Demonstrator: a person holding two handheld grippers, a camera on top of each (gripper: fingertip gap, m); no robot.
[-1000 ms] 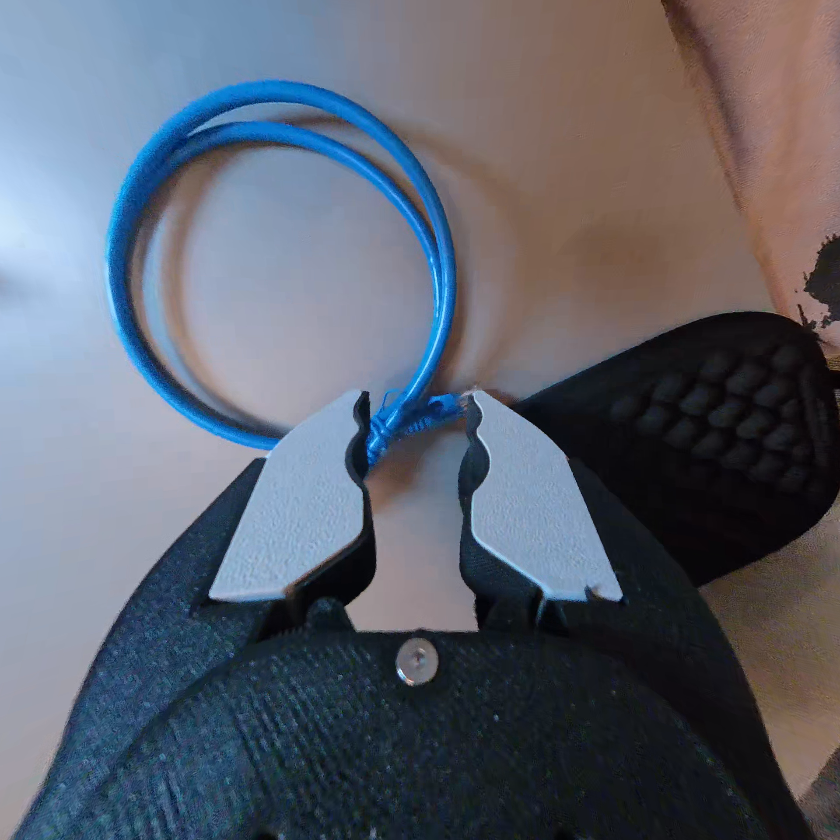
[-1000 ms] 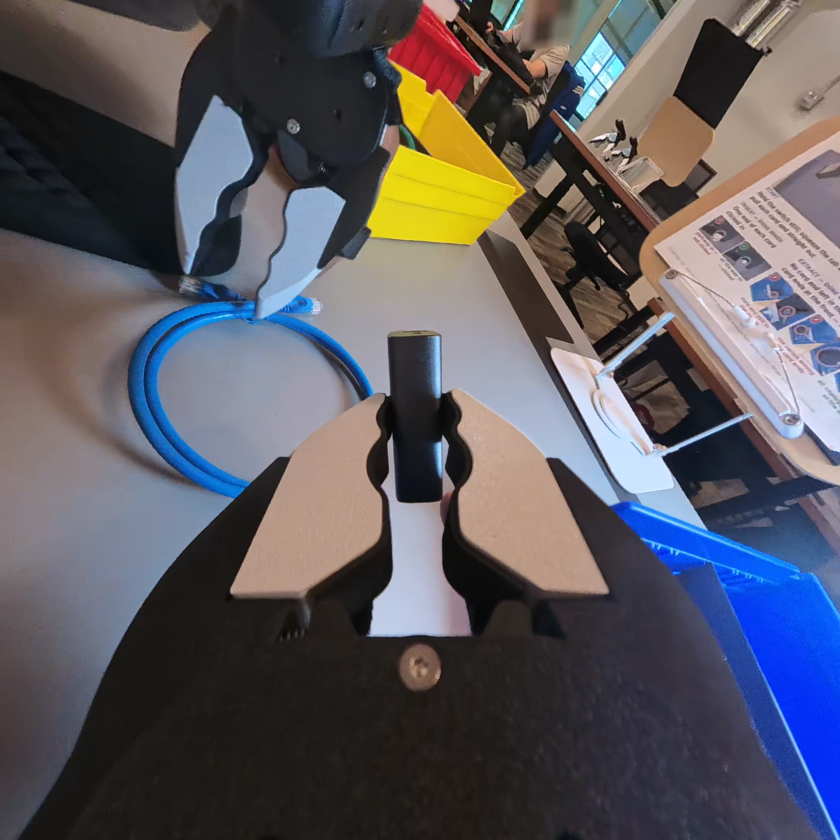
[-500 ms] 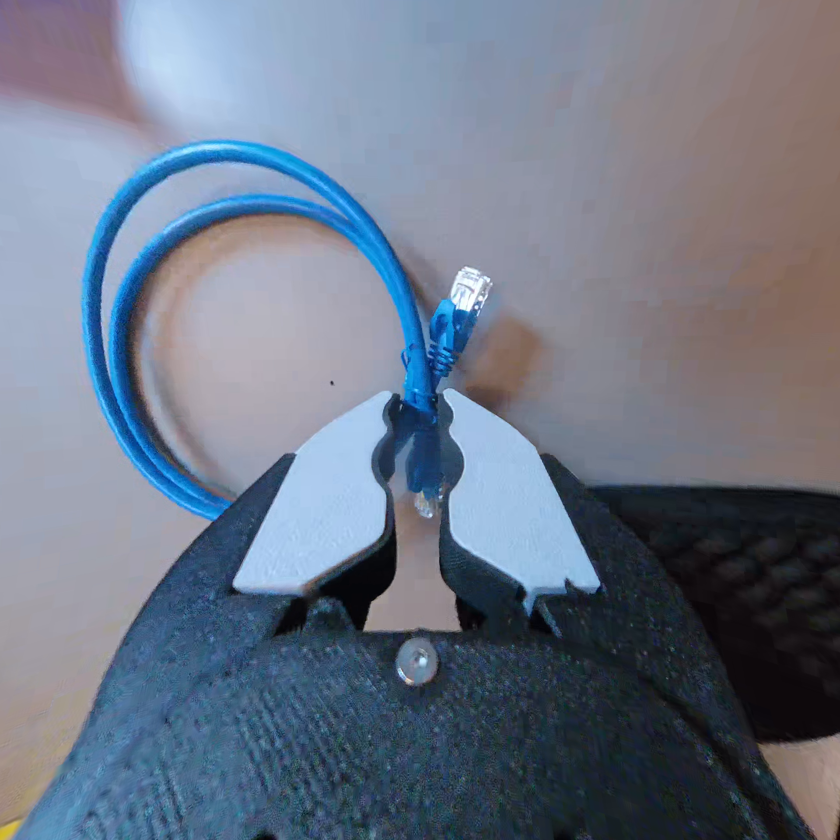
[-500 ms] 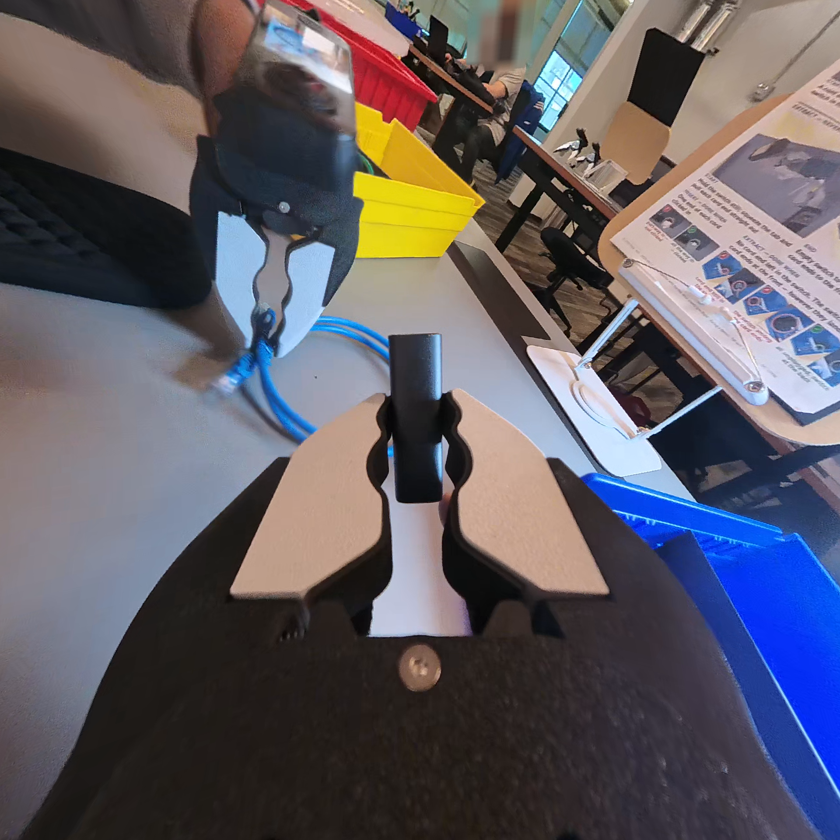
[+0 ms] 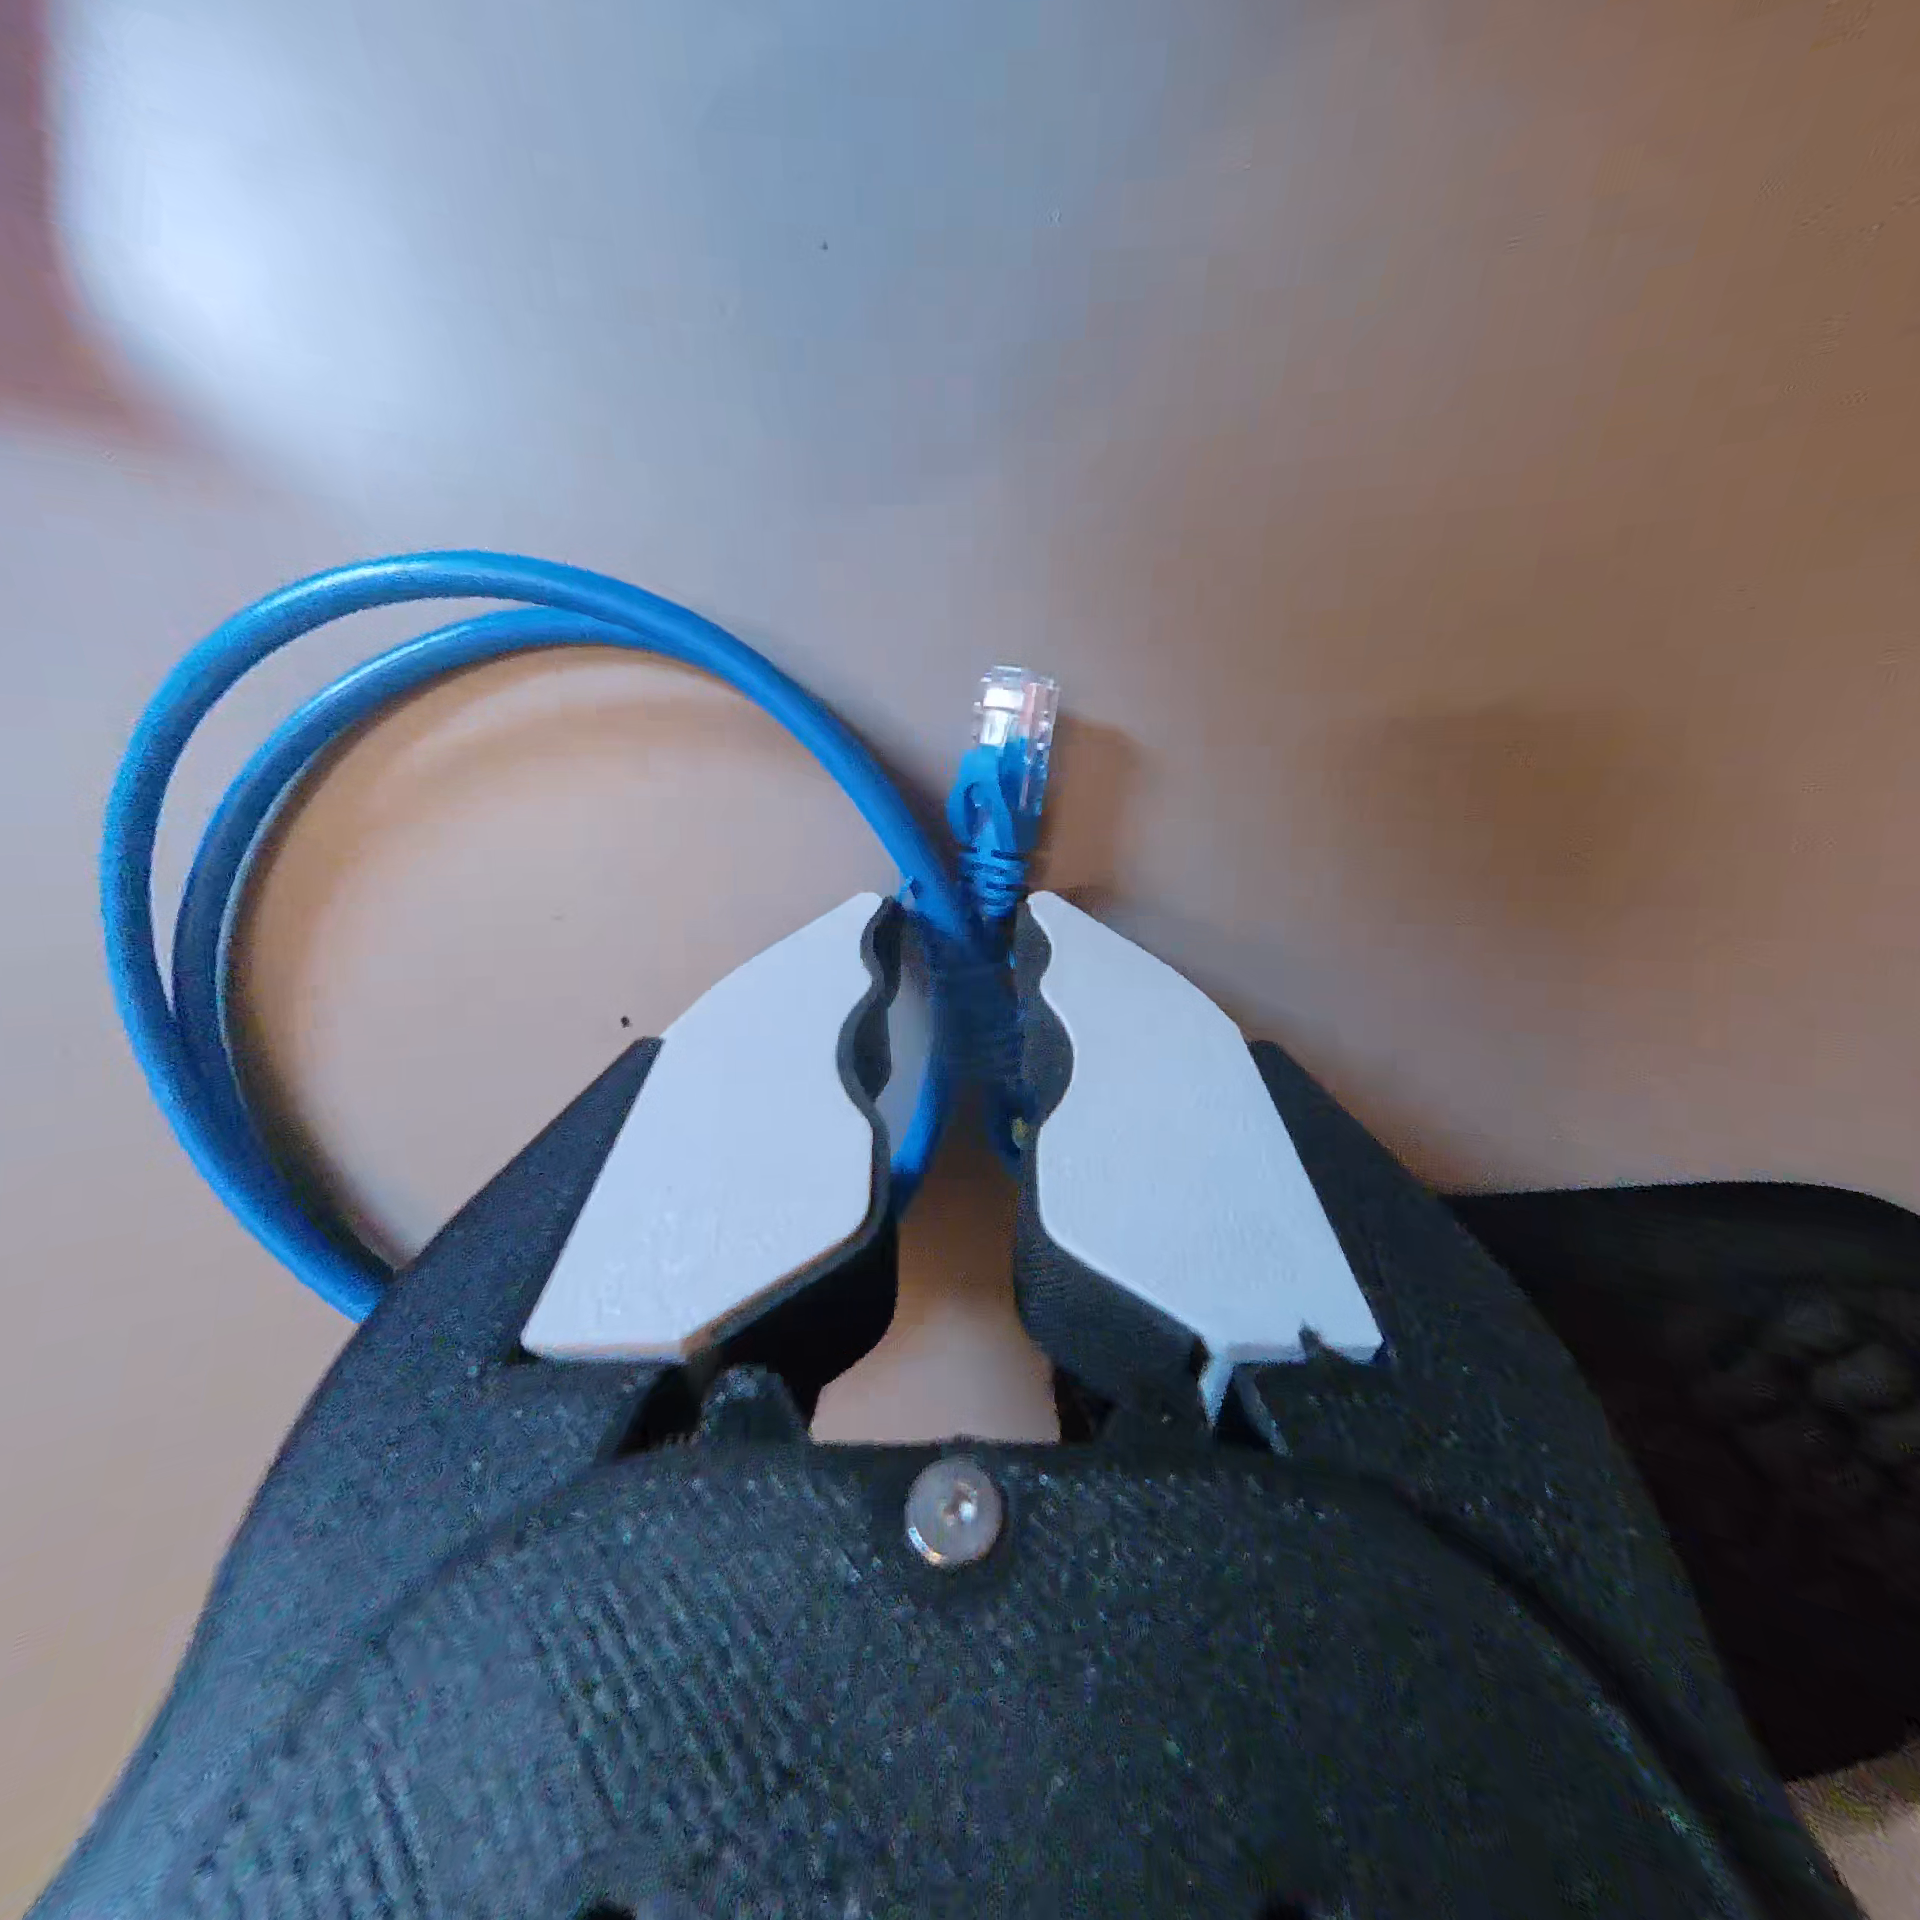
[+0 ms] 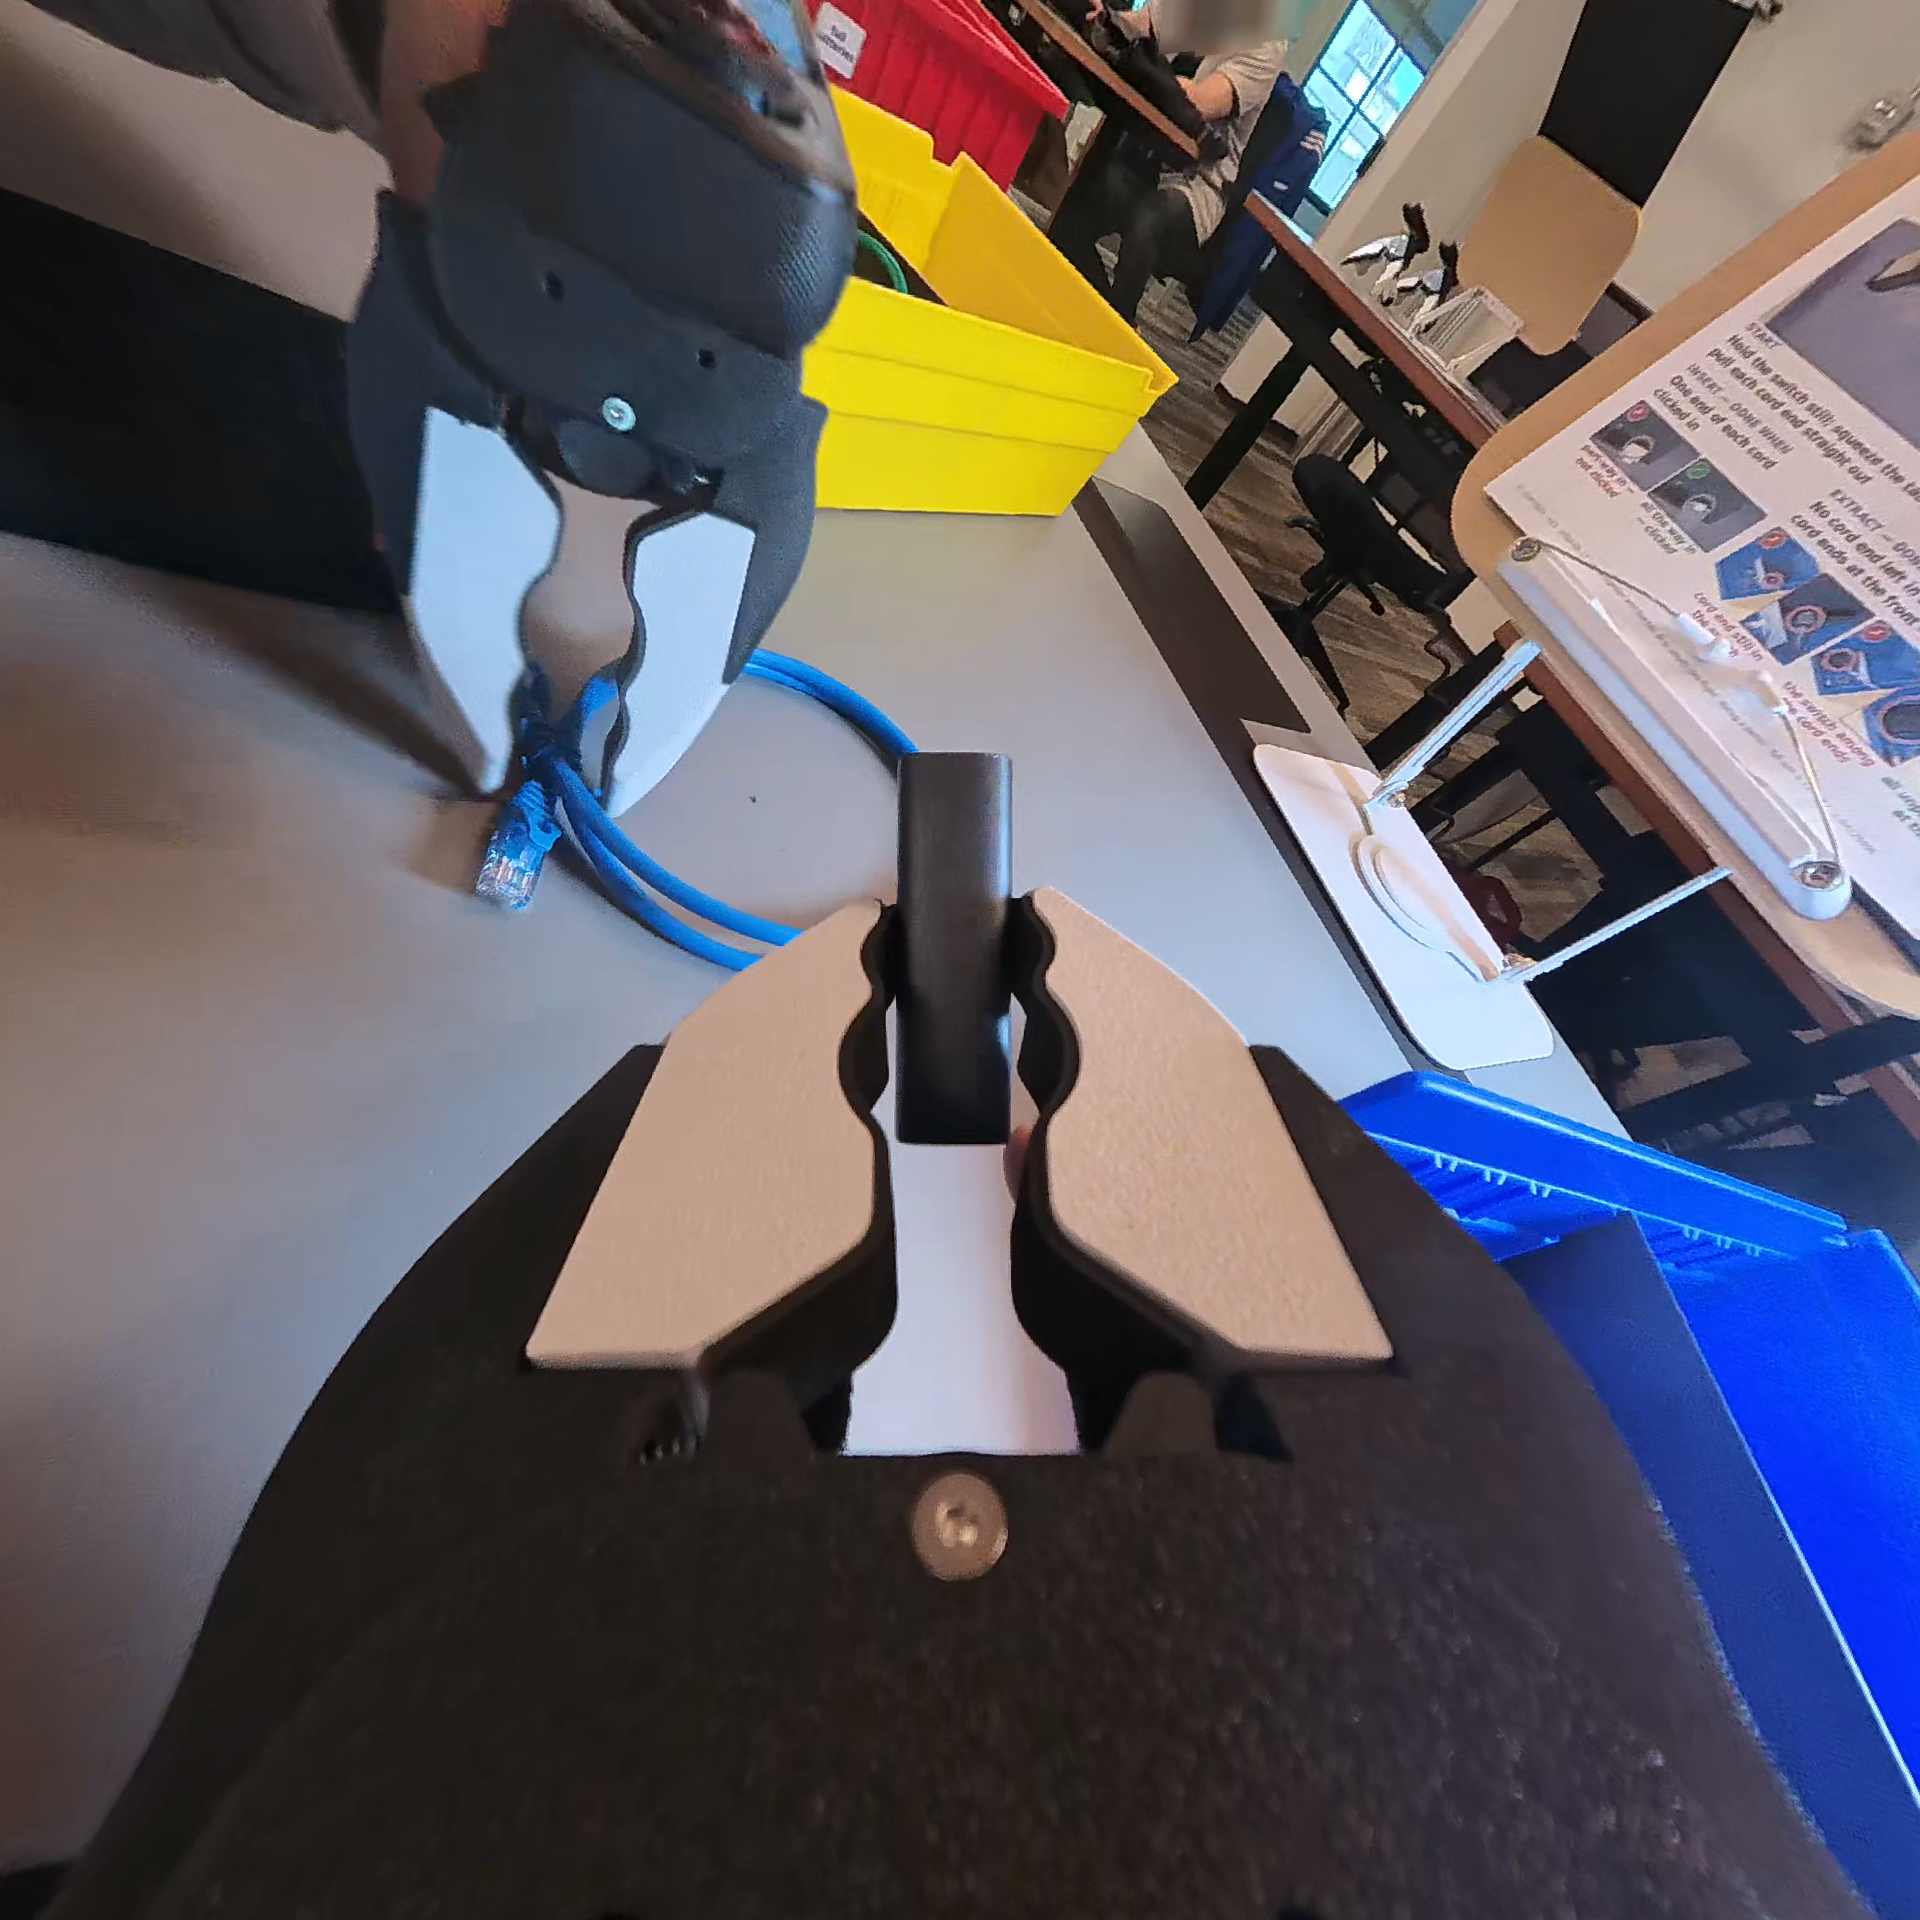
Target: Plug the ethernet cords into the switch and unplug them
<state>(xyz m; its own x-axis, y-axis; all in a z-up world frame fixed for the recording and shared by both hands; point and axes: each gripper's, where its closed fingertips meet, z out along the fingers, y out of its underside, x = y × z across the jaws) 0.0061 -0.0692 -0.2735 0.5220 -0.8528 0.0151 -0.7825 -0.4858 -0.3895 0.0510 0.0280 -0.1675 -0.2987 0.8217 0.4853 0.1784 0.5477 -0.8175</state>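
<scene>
My left gripper is shut on the blue ethernet cord where its two ends cross. One clear plug sticks out past the fingertips, and the other end lies between the fingers. The rest of the cord loops to the left on the grey table. My right gripper is shut on the switch, a slim black block that stands up between the fingers. In the right wrist view the left gripper points down at the table to the switch's left, with the cord and a plug under it.
A yellow bin and a red bin stand at the back of the table. A blue bin is at the right front. A white stand base and an instruction sheet are at the right. A black mat lies behind the left gripper. There is about 15 cm between the tips of the two grippers.
My left gripper was open around the cord's ends, then shut on them and turned, so one plug points out past the tips. The right gripper keeps hold of the switch.
</scene>
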